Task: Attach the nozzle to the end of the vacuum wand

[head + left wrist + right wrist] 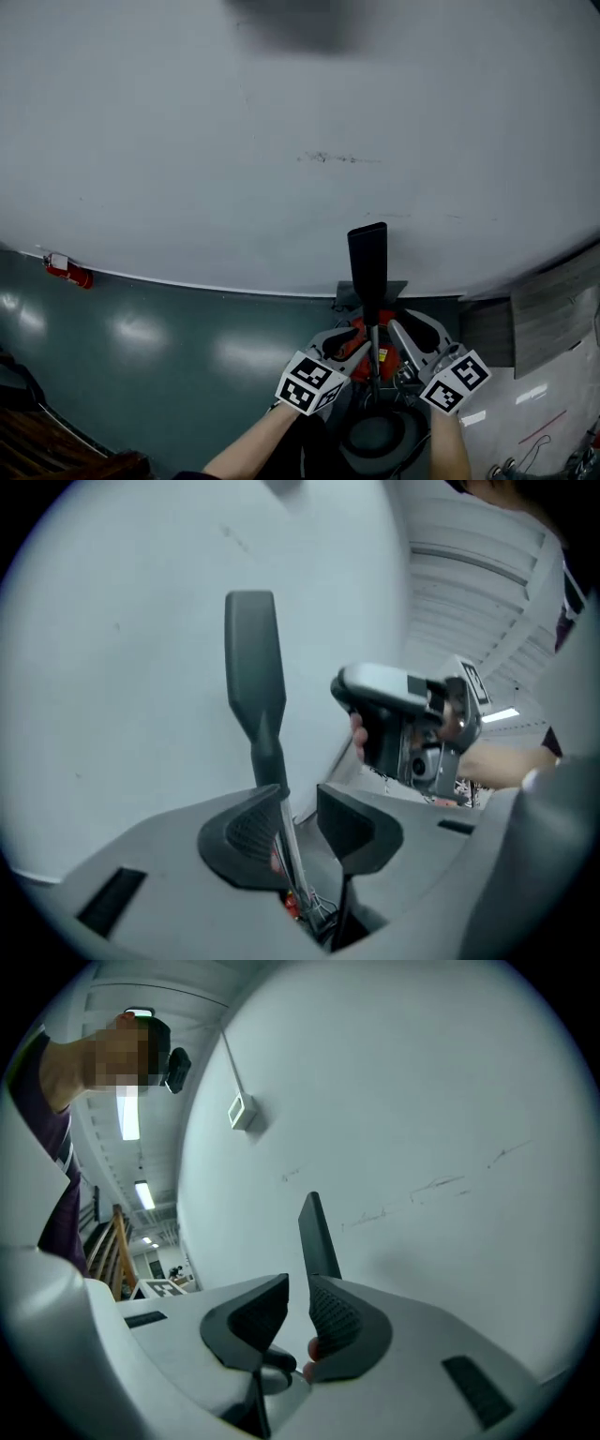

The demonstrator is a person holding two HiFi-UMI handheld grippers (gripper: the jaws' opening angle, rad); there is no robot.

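Observation:
A black flat nozzle [367, 262] stands upright in front of the white wall, on top of a thin silver wand [374, 345]. My left gripper [349, 345] and right gripper [398, 342] flank the wand just above the red vacuum body [357, 336]. In the left gripper view the wand [286, 827] runs between the jaws of the left gripper [300, 808], leaning on the left pad with a slit before the right pad. In the right gripper view the nozzle [317, 1237] shows edge-on and drops into the narrow gap of the right gripper [298, 1302]; whether its pads press on it is hidden.
A white wall [281, 112] fills the background above a teal floor [141, 337]. A small red object [67, 271] lies at the wall's foot. A round grey vacuum part [375, 436] sits below my hands. Grey panels [553, 300] lie at the right.

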